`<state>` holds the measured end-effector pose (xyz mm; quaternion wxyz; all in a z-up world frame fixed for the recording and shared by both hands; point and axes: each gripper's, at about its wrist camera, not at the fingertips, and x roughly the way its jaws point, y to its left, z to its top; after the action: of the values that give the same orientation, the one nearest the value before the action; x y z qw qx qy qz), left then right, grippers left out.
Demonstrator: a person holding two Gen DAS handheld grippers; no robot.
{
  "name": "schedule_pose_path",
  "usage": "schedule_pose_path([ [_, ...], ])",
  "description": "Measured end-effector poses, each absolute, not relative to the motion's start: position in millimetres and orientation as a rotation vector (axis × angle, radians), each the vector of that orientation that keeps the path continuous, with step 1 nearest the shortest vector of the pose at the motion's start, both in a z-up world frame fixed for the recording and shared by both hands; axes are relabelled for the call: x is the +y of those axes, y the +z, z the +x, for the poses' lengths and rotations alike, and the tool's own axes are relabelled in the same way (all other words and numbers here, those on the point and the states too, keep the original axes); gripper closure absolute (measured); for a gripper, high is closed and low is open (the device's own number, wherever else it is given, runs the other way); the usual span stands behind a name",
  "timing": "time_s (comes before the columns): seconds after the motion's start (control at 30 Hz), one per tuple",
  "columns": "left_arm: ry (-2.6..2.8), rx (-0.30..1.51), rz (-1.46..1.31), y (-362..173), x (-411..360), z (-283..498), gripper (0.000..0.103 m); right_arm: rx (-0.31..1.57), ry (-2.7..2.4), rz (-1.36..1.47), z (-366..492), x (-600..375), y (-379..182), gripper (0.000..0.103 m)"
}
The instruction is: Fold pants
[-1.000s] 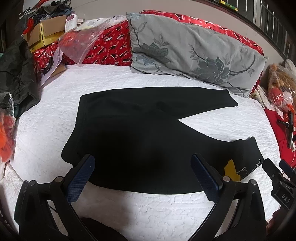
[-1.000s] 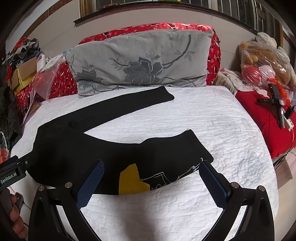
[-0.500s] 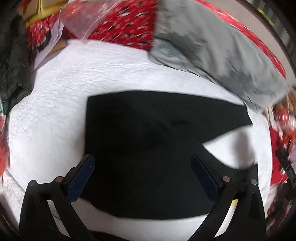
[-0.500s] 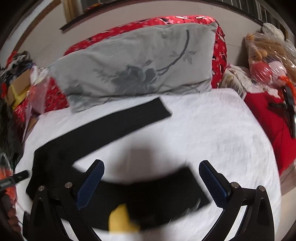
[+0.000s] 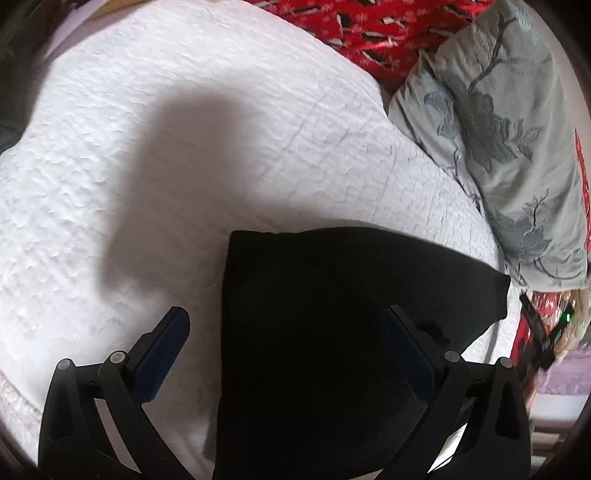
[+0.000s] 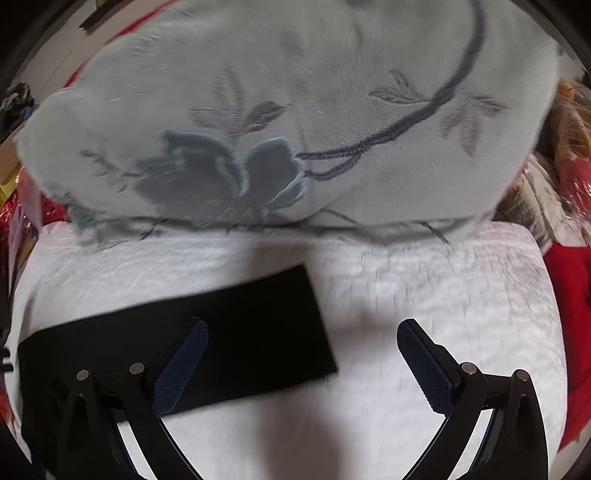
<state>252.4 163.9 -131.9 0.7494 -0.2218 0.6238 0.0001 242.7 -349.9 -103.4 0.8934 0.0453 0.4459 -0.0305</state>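
Observation:
Black pants [image 5: 332, 332] lie flat on the white quilted bed [image 5: 184, 147]. In the left wrist view my left gripper [image 5: 284, 350] is open and empty, low over the waistband end, its fingers straddling the pants' left edge. In the right wrist view the far leg's cuff end [image 6: 240, 325] lies on the quilt [image 6: 443, 295]. My right gripper [image 6: 301, 360] is open and empty, close above that cuff, its left finger [image 6: 181, 369] over the black fabric and its right finger over bare quilt.
A grey pillow with a blue flower print [image 6: 295, 129] leans just behind the cuff and also shows at the right of the left wrist view [image 5: 509, 147]. Red patterned bedding [image 5: 369, 29] lies behind it. Clutter [image 6: 569, 147] sits off the bed's right side.
Both grippers have moved forward and down toward the far side of the pants: the left to the waistband's far corner, the right to the far leg's cuff. Both stay open.

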Motion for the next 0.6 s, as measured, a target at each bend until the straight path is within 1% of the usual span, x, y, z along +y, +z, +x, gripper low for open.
schedule_pose_path([
  [0.1, 0.000, 1.368, -0.475, -143, 160, 260, 0.000, 0.971, -0.041, 0.101, 268, -354, -121, 0.000],
  [0.17, -0.006, 1.371, -0.491, -149, 159, 268, 0.000, 1.001, -0.032, 0.083, 281, -353, -133, 0.003],
  [0.2, -0.009, 1.366, -0.501, -151, 158, 271, 0.000, 1.010, -0.009, 0.078, 284, -351, -137, 0.007],
  [0.23, -0.011, 1.357, -0.509, -152, 156, 274, 0.000, 1.018, 0.020, 0.068, 287, -348, -141, 0.019],
  [0.27, -0.012, 1.345, -0.510, -151, 156, 276, 0.005, 1.028, 0.032, 0.057, 289, -346, -143, 0.029],
  [0.3, -0.010, 1.334, -0.502, -148, 154, 279, 0.020, 1.051, 0.039, 0.046, 291, -344, -148, 0.057],
  [0.33, -0.001, 1.326, -0.489, -144, 151, 281, 0.028, 1.058, 0.053, 0.051, 291, -343, -150, 0.065],
  [0.37, -0.001, 1.325, -0.485, -143, 150, 283, 0.049, 1.041, 0.053, 0.051, 289, -342, -147, 0.069],
  [0.4, -0.003, 1.327, -0.487, -141, 149, 283, 0.067, 1.025, 0.056, 0.051, 286, -342, -143, 0.093],
  [0.43, -0.004, 1.327, -0.489, -139, 149, 283, 0.067, 1.019, 0.063, 0.060, 282, -343, -140, 0.097],
  [0.5, 0.013, 1.301, -0.459, -128, 145, 278, 0.071, 1.001, 0.069, 0.087, 273, -346, -132, 0.097],
  [0.6, 0.003, 1.243, -0.455, -106, 143, 265, 0.071, 0.962, 0.080, 0.091, 255, -347, -115, 0.097],
])
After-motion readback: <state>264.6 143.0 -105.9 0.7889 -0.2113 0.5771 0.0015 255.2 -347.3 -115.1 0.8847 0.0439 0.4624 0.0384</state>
